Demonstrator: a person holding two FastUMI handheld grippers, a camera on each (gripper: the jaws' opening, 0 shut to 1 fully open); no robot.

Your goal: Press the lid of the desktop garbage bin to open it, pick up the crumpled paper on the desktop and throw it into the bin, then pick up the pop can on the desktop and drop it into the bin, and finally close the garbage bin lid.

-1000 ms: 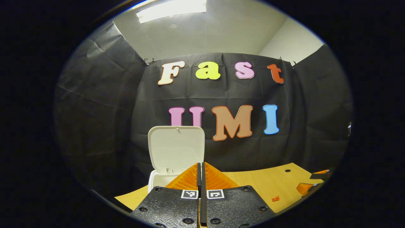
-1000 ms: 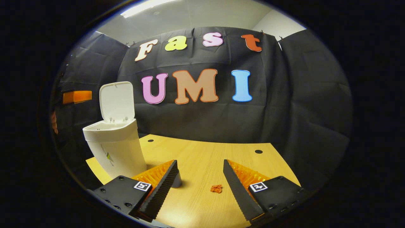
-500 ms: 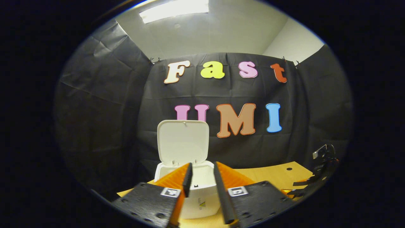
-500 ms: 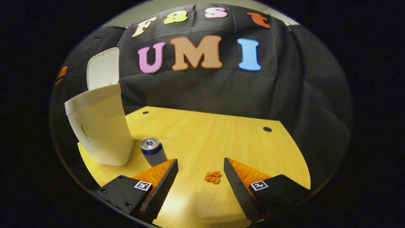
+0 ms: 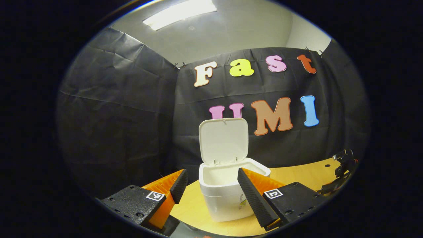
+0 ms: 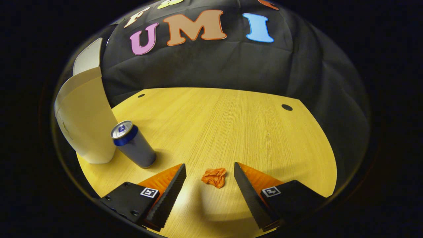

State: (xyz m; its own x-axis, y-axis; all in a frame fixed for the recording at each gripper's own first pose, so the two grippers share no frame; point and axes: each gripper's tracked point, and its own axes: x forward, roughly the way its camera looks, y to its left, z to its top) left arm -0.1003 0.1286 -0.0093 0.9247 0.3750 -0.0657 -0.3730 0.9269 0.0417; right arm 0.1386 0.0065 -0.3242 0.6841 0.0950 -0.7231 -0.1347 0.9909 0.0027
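The white desktop bin [image 5: 228,198] stands on the wooden table with its lid [image 5: 223,140] flipped up. My left gripper [image 5: 211,177] is open, pulled back from the bin, which shows between its fingers. In the right gripper view the bin [image 6: 84,115] is at the far left, with the grey and blue pop can [image 6: 134,144] upright beside it. The crumpled orange paper [image 6: 214,176] lies on the table between the fingertips of my open right gripper [image 6: 210,168], which hangs just above it. The other gripper [image 5: 343,165] appears at the left gripper view's right edge.
The wooden table [image 6: 224,119] has two small dark holes [image 6: 287,107] near its far edge. Black cloth walls close in behind and at both sides. The table's right half is bare wood.
My left gripper went from shut to open and drew back from the bin. My right gripper tilted down and moved closer, so the paper now sits between its fingertips.
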